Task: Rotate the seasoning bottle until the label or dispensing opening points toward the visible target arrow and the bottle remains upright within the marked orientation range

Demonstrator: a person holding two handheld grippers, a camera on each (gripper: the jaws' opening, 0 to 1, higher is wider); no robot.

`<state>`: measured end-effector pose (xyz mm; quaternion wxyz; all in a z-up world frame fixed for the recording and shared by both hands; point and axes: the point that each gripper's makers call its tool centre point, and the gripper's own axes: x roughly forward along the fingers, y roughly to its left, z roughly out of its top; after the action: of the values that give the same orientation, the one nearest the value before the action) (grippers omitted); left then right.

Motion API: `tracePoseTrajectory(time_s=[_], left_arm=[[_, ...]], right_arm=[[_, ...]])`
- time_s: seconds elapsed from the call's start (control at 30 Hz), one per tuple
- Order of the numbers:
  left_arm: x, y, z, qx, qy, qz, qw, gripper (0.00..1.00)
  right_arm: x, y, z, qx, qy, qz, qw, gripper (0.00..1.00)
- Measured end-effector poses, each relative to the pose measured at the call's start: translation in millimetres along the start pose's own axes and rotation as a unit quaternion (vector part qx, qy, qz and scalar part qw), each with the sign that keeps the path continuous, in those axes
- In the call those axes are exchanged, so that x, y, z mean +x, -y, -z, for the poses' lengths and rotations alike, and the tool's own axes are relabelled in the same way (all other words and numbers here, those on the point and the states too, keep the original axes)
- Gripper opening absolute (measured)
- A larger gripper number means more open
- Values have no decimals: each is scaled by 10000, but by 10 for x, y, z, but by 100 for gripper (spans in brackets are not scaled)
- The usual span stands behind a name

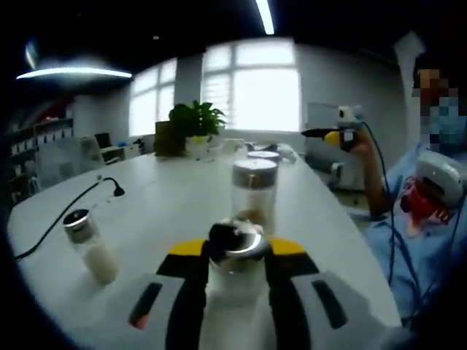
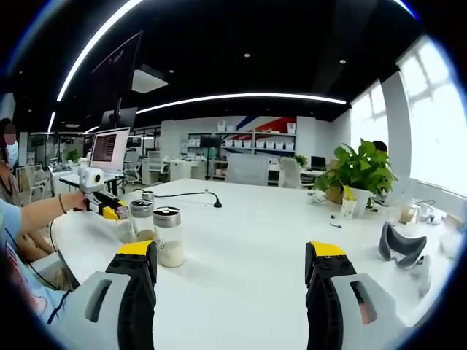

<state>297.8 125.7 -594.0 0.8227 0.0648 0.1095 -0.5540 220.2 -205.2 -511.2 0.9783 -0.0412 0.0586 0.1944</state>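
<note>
The bottle (image 1: 235, 251) stands upright on the white table (image 1: 168, 211) between the left gripper's (image 1: 235, 271) jaws, which are closed against its sides — silver cap up. Just behind it stands a taller jar (image 1: 255, 191); a small shaker (image 1: 91, 244) sits off to the left. The right gripper (image 2: 233, 273) hangs wide apart over the table, holding nothing — a plant (image 2: 361, 171) stands beyond.

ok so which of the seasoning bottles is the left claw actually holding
The nearest seasoning bottle, clamped between the left claw. The taller jar behind and the small shaker at the left stand free.
</note>
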Motion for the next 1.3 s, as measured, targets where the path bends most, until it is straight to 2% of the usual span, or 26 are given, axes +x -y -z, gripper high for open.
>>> tracePoseTrajectory(time_s=[0.23, 0.57, 0.67, 0.77, 0.8, 0.9, 1.0, 1.07, 1.23, 1.27, 1.3], left_arm=[[26, 21, -3, 5, 65, 184, 9998, 32], [38, 35, -3, 63, 134, 176, 9997, 32], [57, 40, -4, 229, 70, 48, 9997, 32], [50, 33, 1, 215, 59, 31, 9997, 33], [47, 34, 10, 228, 51, 3, 9997, 35], [34, 24, 157, 473, -280, -165, 9983, 49], [3, 116, 254, 441, -316, -152, 9984, 60], [-56, 73, 219, 384, -156, -430, 9982, 63], [-206, 41, 41, -63, 463, -909, 9948, 61], [-242, -15, -3, 32, 623, -1297, 9896, 60], [-258, -38, 13, -61, 613, -1552, 9860, 60]], right_arm=[[2, -5, 5, -1, -14, -5, 10000, 86], [5, 5, 10, 3, -25, -6, 10000, 86], [1, 6, 7, -9, -22, 1, 10000, 86], [2, 6, 10, -18, -30, -13, 10000, 86], [3, 1, 15, -19, -41, -29, 10000, 86], [5, -3, 25, -43, -71, -49, 10000, 86], [8, -7, 34, -28, -88, -69, 9999, 86], [9, -7, 38, -27, -96, -68, 9999, 86], [8, -19, 34, -19, -81, -86, 9999, 86], [20, -42, -38, 91, 137, -149, 9998, 86], [10, -84, -95, 234, 301, -305, 9988, 85]])
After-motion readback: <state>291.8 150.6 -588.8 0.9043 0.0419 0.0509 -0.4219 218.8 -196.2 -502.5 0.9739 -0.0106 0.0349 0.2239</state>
